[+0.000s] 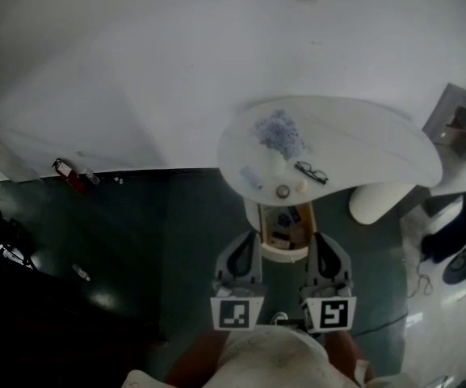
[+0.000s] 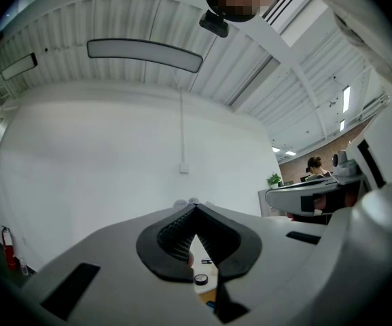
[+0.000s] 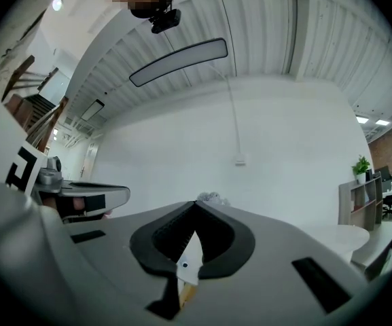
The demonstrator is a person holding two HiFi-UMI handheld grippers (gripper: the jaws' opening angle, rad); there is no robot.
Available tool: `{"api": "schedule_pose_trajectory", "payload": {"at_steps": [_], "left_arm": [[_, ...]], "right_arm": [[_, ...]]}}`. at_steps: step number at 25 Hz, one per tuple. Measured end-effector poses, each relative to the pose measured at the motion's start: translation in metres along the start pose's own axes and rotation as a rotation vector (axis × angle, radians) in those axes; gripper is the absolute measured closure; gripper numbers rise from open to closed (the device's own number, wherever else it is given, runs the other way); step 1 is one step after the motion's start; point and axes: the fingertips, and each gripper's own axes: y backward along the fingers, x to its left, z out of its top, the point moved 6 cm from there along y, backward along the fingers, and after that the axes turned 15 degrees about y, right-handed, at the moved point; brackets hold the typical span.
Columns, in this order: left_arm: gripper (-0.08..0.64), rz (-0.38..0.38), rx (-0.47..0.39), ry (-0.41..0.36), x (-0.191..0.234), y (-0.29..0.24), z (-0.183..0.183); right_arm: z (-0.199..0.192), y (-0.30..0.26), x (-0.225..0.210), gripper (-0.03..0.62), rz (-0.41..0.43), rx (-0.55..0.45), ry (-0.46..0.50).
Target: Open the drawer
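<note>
— Starting with the biggest thing, what fills the head view?
— A white wall (image 1: 136,71) takes the whole top. Below it lies a dark green floor (image 1: 160,233).
— And the furniture?
— 1 white, rounded worktop (image 1: 378,148) stands against that wall, right of centre.
— Where is the drawer?
— The drawer (image 1: 285,255) hangs under the worktop's near edge. It stands pulled out toward the person, with its wooden sides and a few small things inside on show. Its rounded white front is the part nearest the person.
— And the 2 grippers?
— The left gripper (image 1: 246,241) lies just beside the drawer's left side and the right gripper (image 1: 321,241) just beside its right side, so the drawer sits between them. Both point level toward the wall. I cannot tell whether either touches the drawer. At the rear ends sit the left marker cube (image 1: 237,314) and the right marker cube (image 1: 330,314).
— How do the jaws stand?
— Closed, both pairs. In the left gripper view the tips meet with nothing between them, and the right gripper view shows the same. Neither pair grips anything.
— What else, going smaller?
— A red fire extinguisher (image 1: 69,175) stands at the foot of the wall, far left. On the worktop lie a pale blue crumpled bundle (image 1: 279,133), dark-framed glasses (image 1: 311,171) and, at the near edge above the drawer, a small round object (image 1: 283,191).
</note>
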Motion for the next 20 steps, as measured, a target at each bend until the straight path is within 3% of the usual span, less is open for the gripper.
{"api": "schedule_pose_trajectory", "payload": {"at_steps": [20], "left_arm": [[0.557, 0.015, -0.03, 0.02, -0.004, 0.007, 0.005]], "right_arm": [[0.012, 0.008, -0.004, 0.588, 0.015, 0.009, 0.05]]}}
